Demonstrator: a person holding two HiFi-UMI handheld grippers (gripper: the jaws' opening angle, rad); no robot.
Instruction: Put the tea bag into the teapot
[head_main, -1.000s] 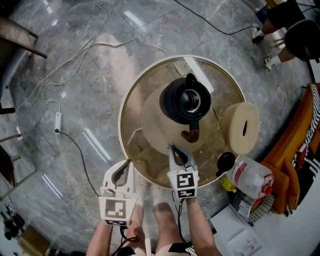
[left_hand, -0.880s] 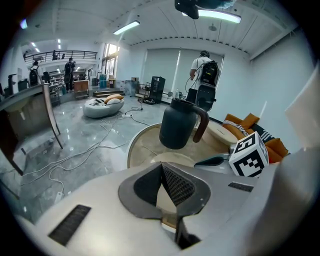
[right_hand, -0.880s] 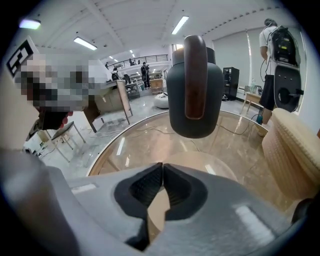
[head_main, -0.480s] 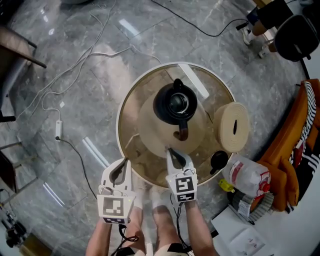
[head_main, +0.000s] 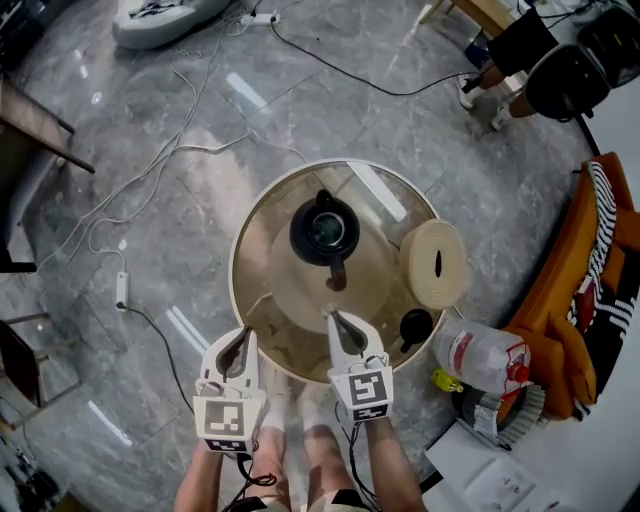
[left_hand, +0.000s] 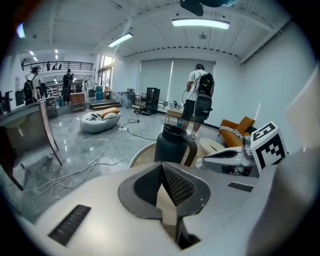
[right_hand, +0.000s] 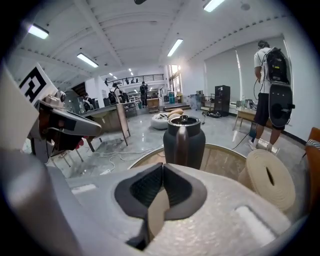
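Straight ahead: teapot (head_main: 325, 228) stands beyond the right hand-held gripper (head_main: 331, 316), handle pointing back at it; left hand-held gripper (head_main: 243, 335) lies farther off, at the near-left rim.
Grey marble floor (head_main: 150, 120), loose cables. Round glass-topped surface (head_main: 265, 215); pale mat (head_main: 290, 290) under the open-mouthed pot; slotted woven disc (head_main: 435, 263) to its right, small black lid (head_main: 415, 325) nearer. Both hand-held grippers pinched closed, empty. Tea bag not spotted in any view.
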